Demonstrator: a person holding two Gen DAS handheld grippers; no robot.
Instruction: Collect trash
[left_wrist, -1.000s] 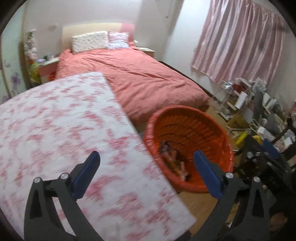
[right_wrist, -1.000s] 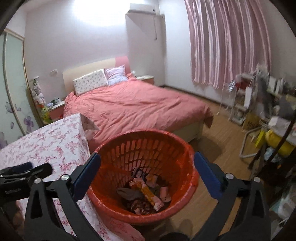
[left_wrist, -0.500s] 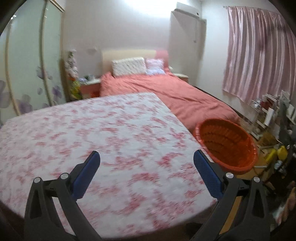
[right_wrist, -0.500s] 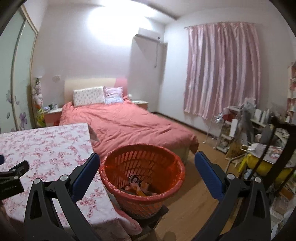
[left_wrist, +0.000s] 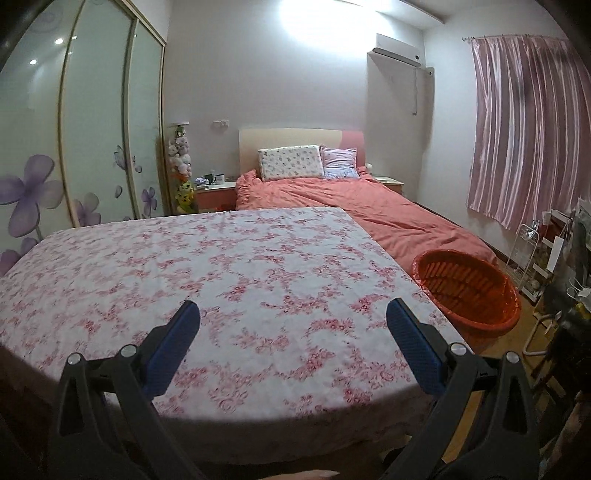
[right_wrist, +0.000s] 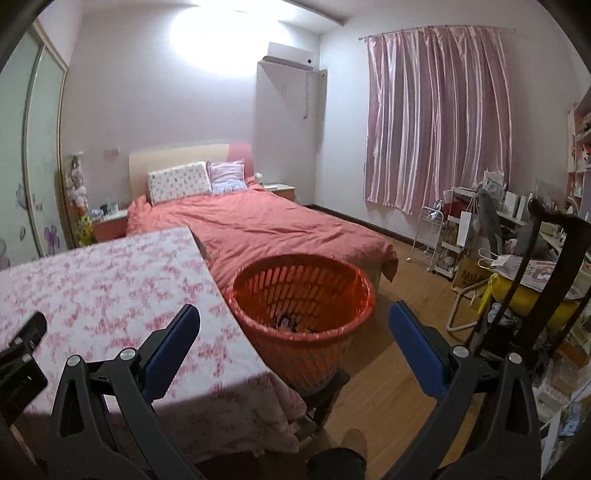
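An orange mesh basket (right_wrist: 303, 295) stands on a low dark stand right of the table; a few dark scraps of trash (right_wrist: 286, 322) show at its bottom. From the left wrist view the basket (left_wrist: 467, 291) sits off the table's right corner, its contents hidden. The table (left_wrist: 221, 273) wears a white cloth with red flowers and I see nothing lying on it. My left gripper (left_wrist: 293, 325) hovers open over the table's near edge, holding nothing. My right gripper (right_wrist: 293, 326) is open too, held back from the basket, with the left gripper's body (right_wrist: 22, 350) at its left.
A bed with a coral cover (right_wrist: 266, 229) lies beyond the table and basket. A glass wardrobe (left_wrist: 74, 129) lines the left wall. Cluttered racks, bags and a dark chair (right_wrist: 550, 280) crowd the right side. Wooden floor (right_wrist: 399, 332) stretches between basket and racks.
Both grippers have pulled up and back from the basket. The left view swung from the basket to the whole tabletop; the right view now sees the basket from farther off.
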